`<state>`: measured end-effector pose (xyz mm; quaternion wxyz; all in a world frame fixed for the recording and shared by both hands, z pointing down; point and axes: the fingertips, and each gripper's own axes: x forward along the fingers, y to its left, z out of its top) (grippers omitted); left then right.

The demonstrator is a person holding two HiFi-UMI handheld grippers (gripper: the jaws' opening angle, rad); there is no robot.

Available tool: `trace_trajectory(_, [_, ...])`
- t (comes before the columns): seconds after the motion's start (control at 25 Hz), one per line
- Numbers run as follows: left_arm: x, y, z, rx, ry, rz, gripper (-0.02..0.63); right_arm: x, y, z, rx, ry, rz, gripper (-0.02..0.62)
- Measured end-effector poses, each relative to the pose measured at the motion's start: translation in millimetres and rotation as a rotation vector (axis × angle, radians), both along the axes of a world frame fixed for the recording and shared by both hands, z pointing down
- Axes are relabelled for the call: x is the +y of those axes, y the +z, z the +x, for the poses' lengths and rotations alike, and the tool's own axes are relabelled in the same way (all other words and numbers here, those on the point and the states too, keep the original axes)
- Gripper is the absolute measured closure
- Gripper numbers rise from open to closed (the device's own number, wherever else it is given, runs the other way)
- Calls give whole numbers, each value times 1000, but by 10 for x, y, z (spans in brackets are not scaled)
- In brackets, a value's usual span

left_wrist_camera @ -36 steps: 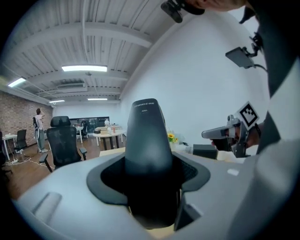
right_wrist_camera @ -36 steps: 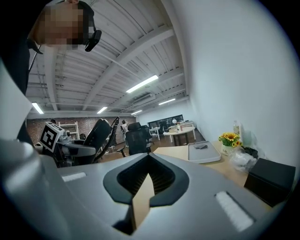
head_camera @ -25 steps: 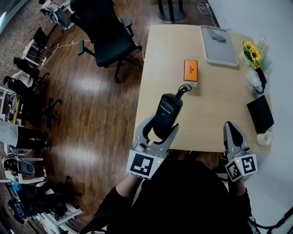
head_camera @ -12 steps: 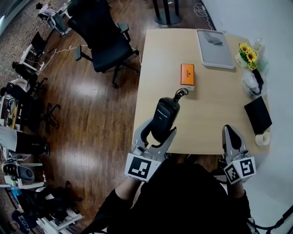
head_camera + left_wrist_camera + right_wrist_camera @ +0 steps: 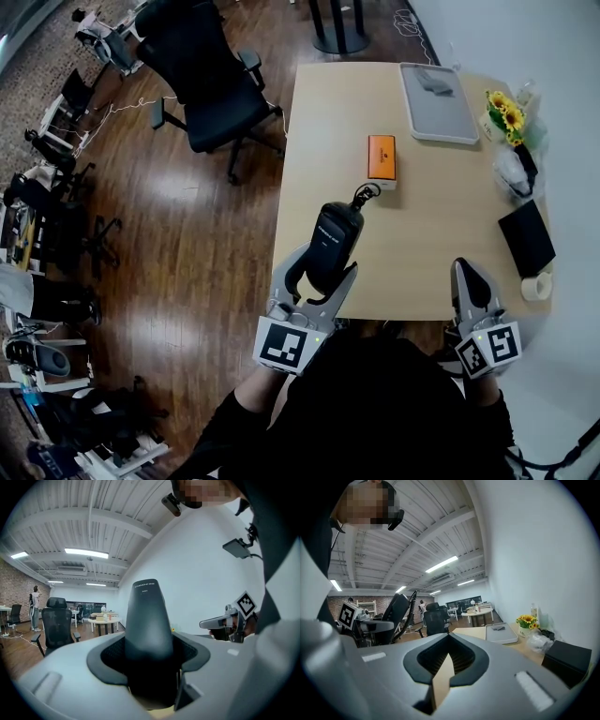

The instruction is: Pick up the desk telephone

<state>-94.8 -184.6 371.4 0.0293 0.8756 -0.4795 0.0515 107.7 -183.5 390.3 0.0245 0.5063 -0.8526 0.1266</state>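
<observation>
The black telephone handset (image 5: 333,242) is lifted above the near left part of the wooden table (image 5: 422,253), its curly cord (image 5: 364,195) hanging from its far end. My left gripper (image 5: 325,269) is shut on its lower half, one jaw on each side. In the left gripper view the handset (image 5: 146,620) stands upright between the pads and fills the gap. My right gripper (image 5: 466,277) hovers at the table's near edge, shut and empty; in the right gripper view its jaws (image 5: 446,660) meet, and the handset (image 5: 393,611) shows to the left.
An orange box (image 5: 381,159) lies mid-table. A grey tray (image 5: 439,94) sits at the far end, with sunflowers (image 5: 504,108), a black box (image 5: 528,237) and a tape roll (image 5: 534,286) along the right edge. A black office chair (image 5: 202,75) stands on the floor to the left.
Both grippers and the handset hold their places. Only the head view has shifted slightly.
</observation>
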Motion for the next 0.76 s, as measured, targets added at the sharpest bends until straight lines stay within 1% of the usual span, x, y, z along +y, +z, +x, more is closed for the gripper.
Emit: trace_trajectory(0.76, [21,-28,1,-4,-4,13,344,5,68,11,6,-6,-12,595])
